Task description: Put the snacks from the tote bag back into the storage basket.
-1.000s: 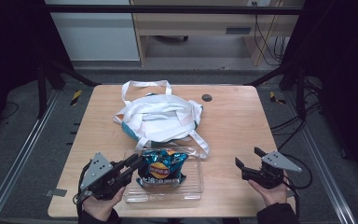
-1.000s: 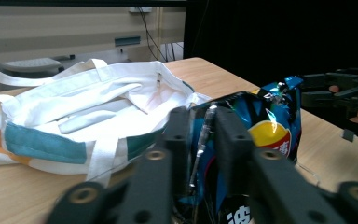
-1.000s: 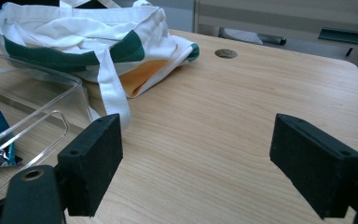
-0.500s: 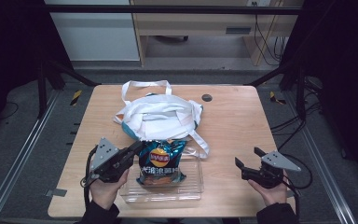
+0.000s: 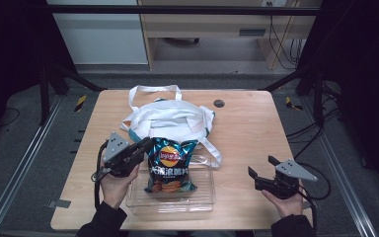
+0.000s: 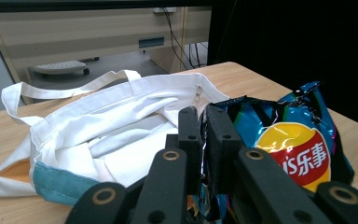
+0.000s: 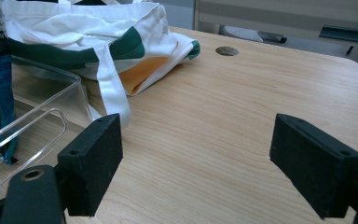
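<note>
Blue chip bag (image 5: 170,165), crinkled, upright.

Black claws (image 5: 139,147) (grey triangular plates), dark sleeves (image 5: 98,224).

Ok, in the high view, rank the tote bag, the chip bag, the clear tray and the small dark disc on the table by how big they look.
1. Tote bag, largest.
2. Clear tray, a little smaller; the chip bag hides part of it, so this order is unsure.
3. Chip bag.
4. Dark disc, smallest.

Wooden table (image 5: 256,128), bearing a white tote bag (image 5: 170,118) and, near the front edge, a clear plastic tray (image 5: 172,201).
</note>
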`<action>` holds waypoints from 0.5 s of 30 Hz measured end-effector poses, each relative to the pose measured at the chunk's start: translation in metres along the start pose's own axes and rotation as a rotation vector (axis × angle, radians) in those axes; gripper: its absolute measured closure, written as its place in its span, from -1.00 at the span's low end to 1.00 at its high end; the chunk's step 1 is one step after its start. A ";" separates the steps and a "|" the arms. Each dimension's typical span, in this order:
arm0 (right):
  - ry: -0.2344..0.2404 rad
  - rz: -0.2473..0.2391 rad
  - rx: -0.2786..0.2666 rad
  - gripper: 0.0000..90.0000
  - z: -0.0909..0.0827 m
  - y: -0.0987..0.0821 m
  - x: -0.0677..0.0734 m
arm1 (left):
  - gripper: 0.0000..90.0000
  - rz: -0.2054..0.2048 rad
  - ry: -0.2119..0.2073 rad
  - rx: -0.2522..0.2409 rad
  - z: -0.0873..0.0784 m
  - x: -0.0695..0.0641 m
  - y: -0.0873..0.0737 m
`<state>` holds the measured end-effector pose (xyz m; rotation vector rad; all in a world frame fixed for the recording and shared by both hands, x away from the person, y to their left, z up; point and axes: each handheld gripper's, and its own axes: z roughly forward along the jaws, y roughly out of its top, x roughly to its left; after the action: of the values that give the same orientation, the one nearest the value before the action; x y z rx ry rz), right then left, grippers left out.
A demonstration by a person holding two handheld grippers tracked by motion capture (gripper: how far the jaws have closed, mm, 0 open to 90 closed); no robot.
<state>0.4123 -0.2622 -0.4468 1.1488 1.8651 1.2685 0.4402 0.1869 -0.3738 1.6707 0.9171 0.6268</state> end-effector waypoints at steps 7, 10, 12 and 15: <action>0.001 0.001 0.001 -0.62 0.000 0.000 0.000 | 0.53 -0.002 -0.001 -0.013 -0.004 0.002 0.001; 0.000 0.001 -0.001 -0.62 0.000 0.000 0.000 | 0.37 -0.018 -0.005 -0.009 -0.008 0.003 0.002; 0.001 0.000 -0.001 -0.62 0.000 0.000 0.000 | 0.28 -0.019 -0.005 -0.008 -0.011 0.004 0.002; 0.000 0.000 -0.001 -0.62 -0.001 0.000 -0.001 | 0.17 -0.015 -0.014 -0.009 -0.017 0.005 0.003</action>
<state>0.4121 -0.2630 -0.4464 1.1490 1.8642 1.2689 0.4301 0.2001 -0.3665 1.6568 0.9152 0.6074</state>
